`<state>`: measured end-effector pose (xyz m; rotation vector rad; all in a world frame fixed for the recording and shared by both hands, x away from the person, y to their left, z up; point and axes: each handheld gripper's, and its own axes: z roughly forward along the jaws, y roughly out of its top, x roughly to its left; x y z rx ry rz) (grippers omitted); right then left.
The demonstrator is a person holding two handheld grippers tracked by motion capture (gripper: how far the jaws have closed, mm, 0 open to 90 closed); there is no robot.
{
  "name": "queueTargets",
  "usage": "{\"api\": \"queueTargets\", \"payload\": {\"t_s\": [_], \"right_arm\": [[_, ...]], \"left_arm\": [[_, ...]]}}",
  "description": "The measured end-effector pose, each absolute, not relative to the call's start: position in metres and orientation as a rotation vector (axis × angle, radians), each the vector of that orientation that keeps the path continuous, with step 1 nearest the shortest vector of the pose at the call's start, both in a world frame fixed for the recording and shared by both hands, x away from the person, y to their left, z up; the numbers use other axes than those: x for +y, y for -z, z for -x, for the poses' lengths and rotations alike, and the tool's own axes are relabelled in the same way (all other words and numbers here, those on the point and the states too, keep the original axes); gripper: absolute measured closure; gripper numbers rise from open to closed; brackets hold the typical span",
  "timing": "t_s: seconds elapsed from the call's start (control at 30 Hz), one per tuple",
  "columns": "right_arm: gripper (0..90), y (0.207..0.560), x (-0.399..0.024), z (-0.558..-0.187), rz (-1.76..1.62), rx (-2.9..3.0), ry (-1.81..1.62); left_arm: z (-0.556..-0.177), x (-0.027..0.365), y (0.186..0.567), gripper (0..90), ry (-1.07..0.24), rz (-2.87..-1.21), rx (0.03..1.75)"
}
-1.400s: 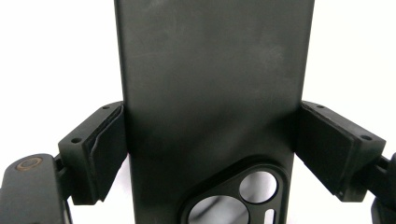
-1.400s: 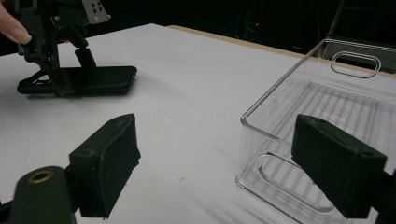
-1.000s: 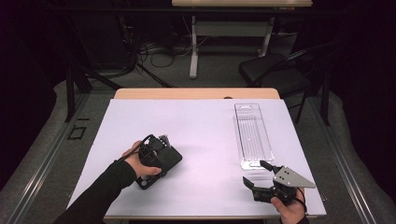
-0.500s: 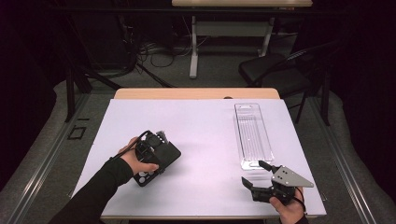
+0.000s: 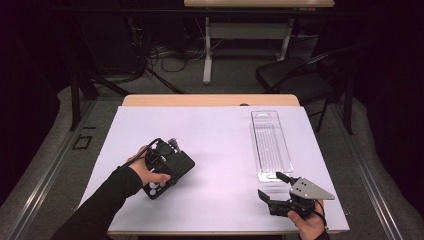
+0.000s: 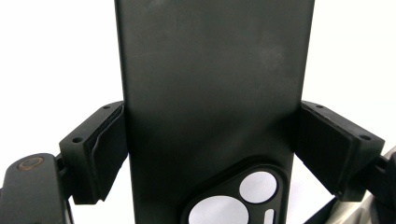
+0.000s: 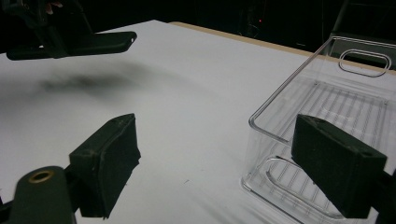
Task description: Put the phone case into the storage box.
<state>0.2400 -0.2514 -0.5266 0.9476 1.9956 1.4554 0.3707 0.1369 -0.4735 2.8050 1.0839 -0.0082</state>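
Clamped between the 2 black jaws of the left gripper [image 5: 167,162] is a matte black phone case [image 6: 210,93] with a raised camera surround. In the left gripper view, both rubber pads [image 6: 105,149] are seen pressed against the long edges of the case, so the jaws stand wide apart but are closed on it. 3 cut-outs are visible in the camera surround at the bottom of that view, and the white tabletop is seen through them. In the high view, the phone case [image 5: 170,167] is held above the near left part of the white table [image 5: 215,145], with the left hand [image 5: 145,170] wrapped around the gripper body. In the right gripper view, the case [image 7: 70,44] is seen lying roughly level and clear of the surface, with a soft shadow cast beneath it.

Near the table's front right corner, the right gripper [image 5: 272,192] is held low in the right hand [image 5: 305,222], its jaws spread wide and nothing gripped between them. Just beyond it, a long clear plastic tray [image 5: 270,142] with a ribbed floor and a hang-hole at its far end is laid flat on the table. In the right gripper view, the near end of the tray [image 7: 327,112] is seen just behind the right-hand jaw; contact cannot be told.
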Motion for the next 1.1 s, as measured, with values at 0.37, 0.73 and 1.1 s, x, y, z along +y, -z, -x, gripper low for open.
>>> {"api": "queueTargets", "payload": {"t_s": [0.37,0.73,1.1], "right_arm": [[14.4,0.526,-0.25,-0.241,-0.94,1.992,-1.458],[14.4,0.52,-0.24,-0.245,-0.921,2.002,-1.427],[14.6,0.514,-0.229,-0.253,-0.901,2.046,-1.353]], "left_arm": [[-0.372,0.121,0.468,14.4,0.012,-2.835,1.015],[-0.375,0.103,0.459,14.4,0.017,-2.847,0.963],[-0.376,0.094,0.453,14.5,0.007,-2.857,0.925]]}}
